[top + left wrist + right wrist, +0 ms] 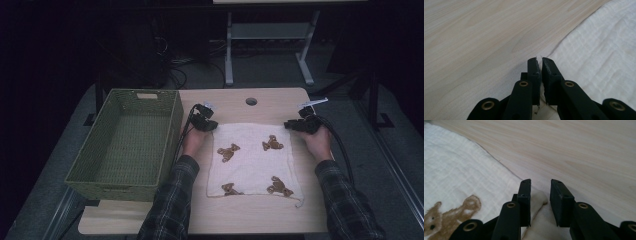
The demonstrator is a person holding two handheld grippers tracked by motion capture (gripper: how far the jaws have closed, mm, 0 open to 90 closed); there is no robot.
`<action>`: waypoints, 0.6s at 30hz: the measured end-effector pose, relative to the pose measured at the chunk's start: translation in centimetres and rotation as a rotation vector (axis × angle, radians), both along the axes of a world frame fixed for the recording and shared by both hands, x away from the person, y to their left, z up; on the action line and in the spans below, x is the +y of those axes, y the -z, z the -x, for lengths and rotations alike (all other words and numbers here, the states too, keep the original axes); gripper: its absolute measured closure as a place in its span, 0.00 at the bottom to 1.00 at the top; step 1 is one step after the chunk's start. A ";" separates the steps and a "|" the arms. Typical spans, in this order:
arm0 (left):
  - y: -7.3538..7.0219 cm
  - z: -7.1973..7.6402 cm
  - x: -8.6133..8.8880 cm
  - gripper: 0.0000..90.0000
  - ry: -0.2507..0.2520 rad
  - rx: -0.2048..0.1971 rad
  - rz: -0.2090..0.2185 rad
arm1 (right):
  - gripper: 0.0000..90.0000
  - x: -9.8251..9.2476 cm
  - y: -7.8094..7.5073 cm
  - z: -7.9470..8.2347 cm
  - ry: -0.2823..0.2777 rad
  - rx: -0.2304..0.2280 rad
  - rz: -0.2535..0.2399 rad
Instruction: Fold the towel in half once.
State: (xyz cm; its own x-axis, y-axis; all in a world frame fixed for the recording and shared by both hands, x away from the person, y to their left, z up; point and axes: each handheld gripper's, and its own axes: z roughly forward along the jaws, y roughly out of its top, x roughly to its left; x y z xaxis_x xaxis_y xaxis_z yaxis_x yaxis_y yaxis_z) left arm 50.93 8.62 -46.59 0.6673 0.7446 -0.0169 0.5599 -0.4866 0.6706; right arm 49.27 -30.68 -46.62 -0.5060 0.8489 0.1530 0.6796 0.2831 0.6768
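Cloth of white woven cotton printed with brown teddy bears [252, 160] lies spread flat on the pale wood-grain table [260, 215], a little right of the table's centre in the high view; four bears show, two toward the far edge and two toward the near edge. Left gripper [212, 126] sits at the cloth's far left corner. In the left gripper view its black jaws [541, 66] stand almost together, a thin sliver of the cloth's white edge pinched between the pads, with the rest of the cloth [604, 55] running off to the right. Right gripper [289, 125] sits at the far right corner. In the right gripper view its jaws [540, 188] stand apart, a raised fold of the cloth [539, 200] between them and resting against the left pad; the right pad is clear of it. A green woven rectangular basket [170, 130] stands on the table's left side, just beside the left forearm in its plaid sleeve [172, 200].
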 end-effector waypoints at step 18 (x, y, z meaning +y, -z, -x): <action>-1.8 0.3 0.4 0.97 -0.066 -0.013 0.034 | 0.97 -0.3 -0.9 0.2 -0.014 -0.010 -0.009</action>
State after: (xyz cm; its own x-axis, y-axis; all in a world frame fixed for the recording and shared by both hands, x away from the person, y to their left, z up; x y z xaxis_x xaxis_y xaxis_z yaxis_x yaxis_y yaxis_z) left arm 50.63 9.00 -44.78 0.6169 0.7863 -0.0351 0.5814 -0.4252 0.6936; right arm 49.02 -30.94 -45.77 -0.5197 0.8400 0.1561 0.6690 0.2865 0.6859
